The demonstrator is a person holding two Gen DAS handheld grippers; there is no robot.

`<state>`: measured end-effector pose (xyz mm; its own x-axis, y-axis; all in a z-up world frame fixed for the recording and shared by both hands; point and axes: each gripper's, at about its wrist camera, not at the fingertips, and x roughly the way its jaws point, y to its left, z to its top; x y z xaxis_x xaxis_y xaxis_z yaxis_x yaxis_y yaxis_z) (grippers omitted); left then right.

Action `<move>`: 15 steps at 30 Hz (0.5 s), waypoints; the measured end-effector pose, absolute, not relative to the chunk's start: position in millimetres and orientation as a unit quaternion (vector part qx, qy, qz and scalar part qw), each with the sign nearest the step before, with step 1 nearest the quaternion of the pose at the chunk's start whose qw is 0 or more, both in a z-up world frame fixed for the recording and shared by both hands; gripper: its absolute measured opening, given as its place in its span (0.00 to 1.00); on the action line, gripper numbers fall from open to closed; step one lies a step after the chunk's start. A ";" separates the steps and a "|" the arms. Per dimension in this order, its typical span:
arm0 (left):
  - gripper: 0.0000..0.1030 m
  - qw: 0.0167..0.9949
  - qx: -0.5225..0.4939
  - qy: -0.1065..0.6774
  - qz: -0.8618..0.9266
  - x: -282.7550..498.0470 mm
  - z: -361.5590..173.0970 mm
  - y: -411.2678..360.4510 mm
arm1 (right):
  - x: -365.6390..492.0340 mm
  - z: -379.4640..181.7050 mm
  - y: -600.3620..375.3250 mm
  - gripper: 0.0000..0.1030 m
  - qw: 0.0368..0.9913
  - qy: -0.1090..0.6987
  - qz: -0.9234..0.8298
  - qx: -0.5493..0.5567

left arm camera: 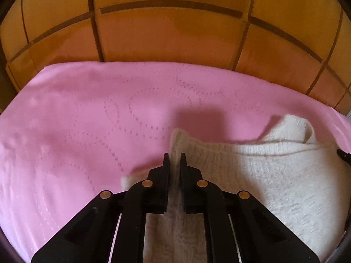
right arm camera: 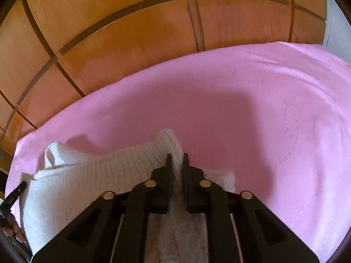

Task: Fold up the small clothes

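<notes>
Garment: a cream-white knitted piece of clothing (left arm camera: 274,175), soft and ribbed, lies on a pink quilted bedspread (left arm camera: 87,120), spread between the two tools, with a folded-over flap at its far edge.
Left gripper (left arm camera: 174,156): black jaws nearly together, pinching a raised ridge of the knit at its left corner.
Right gripper (right arm camera: 177,157): jaws nearly together too, a ridge of the knit's right corner pinched between them.
Progress: seemingly mid-fold; both corners are held, the flap ahead looks only partly laid, and the cloth is not yet a neat packet.
Left to do: probably carry the held edge over, lay it flat, then release.
Left view only: bedspread stretching away left of the tool.
Right view only: a person's fingers (right arm camera: 15,230) at the lower left edge; the wooden panelled headboard (right arm camera: 109,32) shows in both.
</notes>
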<state>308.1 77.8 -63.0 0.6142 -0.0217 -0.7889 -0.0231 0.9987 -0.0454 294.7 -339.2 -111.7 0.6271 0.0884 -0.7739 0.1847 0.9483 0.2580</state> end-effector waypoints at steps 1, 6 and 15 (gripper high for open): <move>0.28 0.905 -0.027 0.424 0.004 300.7 -55.1 79.2 | 289.7 -104.8 -341.7 0.36 0.895 0.415 -0.032 0.158; 0.41 0.926 -0.083 0.364 -0.054 266.9 -17.4 84.4 | 261.6 -64.0 -326.9 0.48 0.924 0.356 -0.004 0.140; 0.40 0.870 -0.025 0.461 -0.172 278.1 -66.5 13.0 | 262.4 -94.7 -203.0 0.33 0.878 0.448 0.161 0.052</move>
<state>278.1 13.0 -66.5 0.5163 -0.3219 -0.7936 0.2754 0.9399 -0.2021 262.4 -203.0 -94.7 0.5477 0.3286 -0.7695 -0.2353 0.9430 0.2352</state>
